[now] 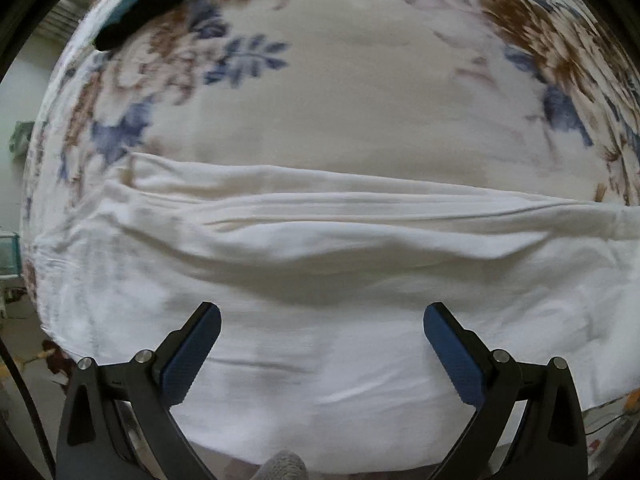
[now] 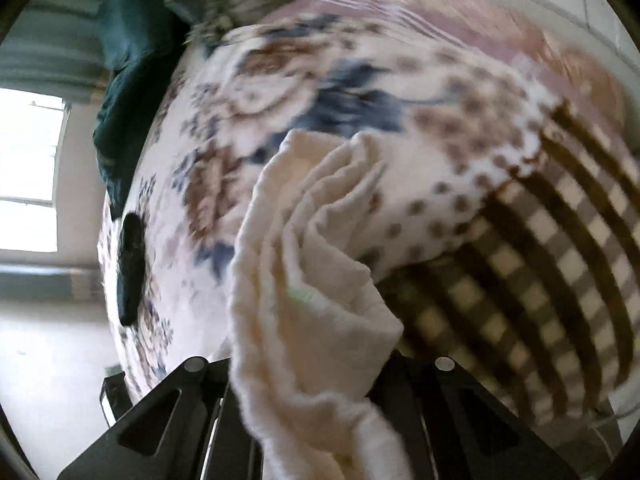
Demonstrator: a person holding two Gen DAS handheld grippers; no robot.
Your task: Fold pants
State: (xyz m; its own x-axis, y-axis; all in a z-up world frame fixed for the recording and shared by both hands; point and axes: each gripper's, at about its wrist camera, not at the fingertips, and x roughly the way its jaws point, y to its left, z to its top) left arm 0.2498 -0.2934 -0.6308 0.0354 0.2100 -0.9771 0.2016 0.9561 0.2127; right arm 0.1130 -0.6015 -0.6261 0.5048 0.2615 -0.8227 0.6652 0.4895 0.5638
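White pants (image 1: pixel 320 248) lie spread across a floral bedspread (image 1: pixel 340 92), with long creases running left to right. My left gripper (image 1: pixel 322 322) is open just above the near part of the pants, fingers (image 1: pixel 192 356) wide apart and holding nothing. In the right wrist view a bunched end of the white pants (image 2: pixel 320 280) hangs over my right gripper (image 2: pixel 308 420) and hides its fingertips. The cloth comes out from between its arms, so the gripper is shut on it and holds it lifted over the bed.
A dark teal cloth (image 2: pixel 124 80) and a small black object (image 2: pixel 130 268) lie on the far side of the bed. A brown checked blanket (image 2: pixel 540 280) lies on the right. A bright window (image 2: pixel 28 168) is at the left. The bed's left edge (image 1: pixel 36 240) drops to the floor.
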